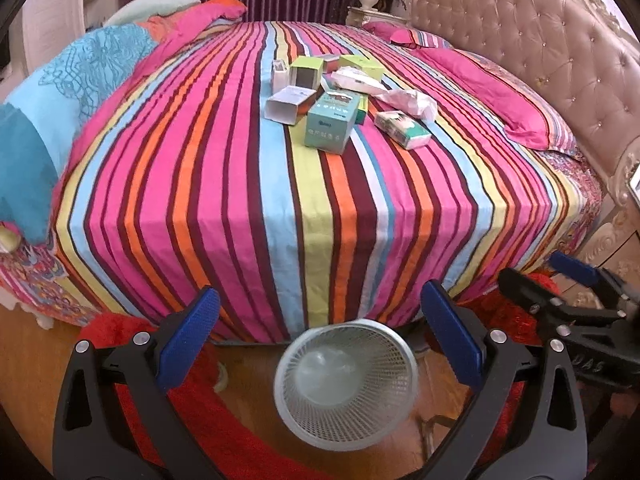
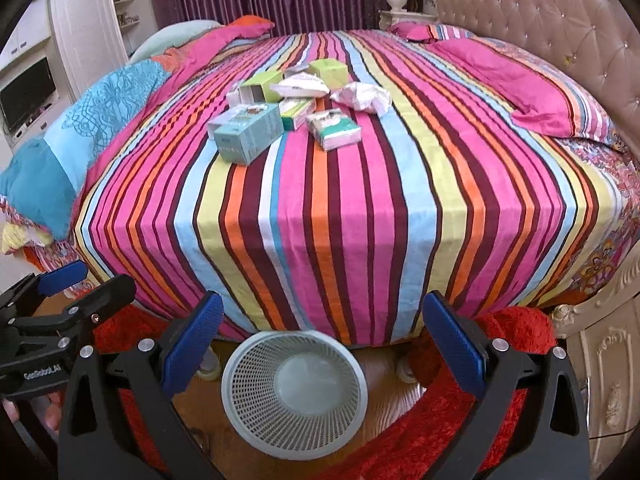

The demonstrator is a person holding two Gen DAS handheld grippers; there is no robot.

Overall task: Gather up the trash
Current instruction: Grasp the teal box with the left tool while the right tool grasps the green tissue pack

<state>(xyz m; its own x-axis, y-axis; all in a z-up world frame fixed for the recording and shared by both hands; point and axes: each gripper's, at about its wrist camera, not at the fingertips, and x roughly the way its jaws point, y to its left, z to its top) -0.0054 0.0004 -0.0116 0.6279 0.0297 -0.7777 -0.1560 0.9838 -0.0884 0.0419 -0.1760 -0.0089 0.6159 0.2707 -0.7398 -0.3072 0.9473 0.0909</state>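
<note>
Several empty cartons and wrappers lie in a heap on the striped bed: a teal box (image 1: 331, 121) (image 2: 249, 132), a white open box (image 1: 288, 105), a green and white packet (image 1: 403, 129) (image 2: 333, 129), crumpled white paper (image 1: 408, 102) (image 2: 362, 96) and lime green boxes (image 1: 306, 72) (image 2: 329, 71). A white mesh wastebasket (image 1: 346, 384) (image 2: 295, 392) stands on the floor at the bed's foot, nothing in it. My left gripper (image 1: 320, 320) and right gripper (image 2: 322, 324) hover open above the basket, far from the heap. Each one shows at the edge of the other's view.
The striped bedspread (image 1: 280, 200) drapes over the bed's near edge. Pink pillows (image 2: 532, 92) lie by the tufted headboard (image 1: 540, 40). A blue pillow (image 1: 52, 120) sits at left. A red rug (image 2: 460, 420) covers part of the wooden floor. A nightstand (image 2: 612, 380) is at right.
</note>
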